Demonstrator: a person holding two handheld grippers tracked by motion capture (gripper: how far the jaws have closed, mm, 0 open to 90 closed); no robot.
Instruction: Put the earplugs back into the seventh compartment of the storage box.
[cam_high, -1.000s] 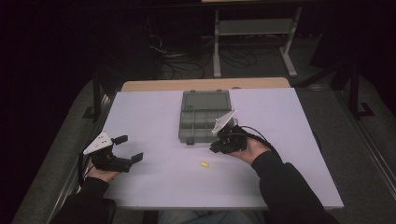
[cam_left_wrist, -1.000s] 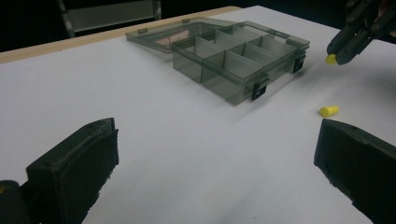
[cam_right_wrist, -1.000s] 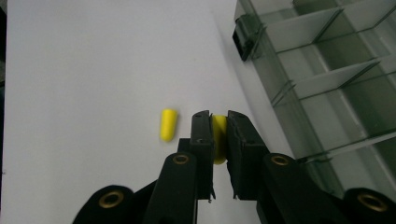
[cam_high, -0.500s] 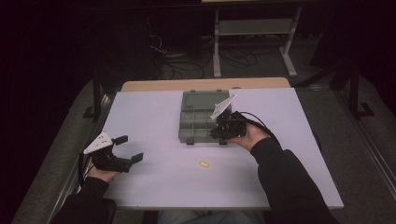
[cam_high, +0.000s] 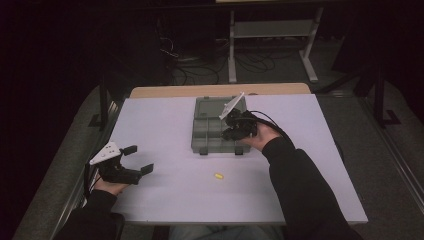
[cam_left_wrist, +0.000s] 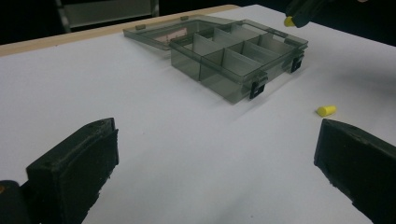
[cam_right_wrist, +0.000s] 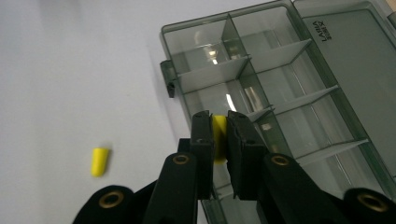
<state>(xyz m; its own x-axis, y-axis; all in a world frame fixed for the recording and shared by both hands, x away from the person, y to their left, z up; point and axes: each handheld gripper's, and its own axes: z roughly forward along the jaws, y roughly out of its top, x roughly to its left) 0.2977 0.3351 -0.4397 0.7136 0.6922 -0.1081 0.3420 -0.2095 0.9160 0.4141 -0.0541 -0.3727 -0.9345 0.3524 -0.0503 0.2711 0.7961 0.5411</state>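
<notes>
While over the compartment box (cam_right_wrist: 280, 93) — right gripper (cam_right_wrist: 219, 122) clamped on yellow earplug (cam_right_wrist: 219, 140), left gripper (cam_high: 134, 159) wide.

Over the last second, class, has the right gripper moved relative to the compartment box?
Yes. The right gripper, shut on a yellow earplug, has moved away from the person, from the compartment box's near edge to above its compartments.
</notes>
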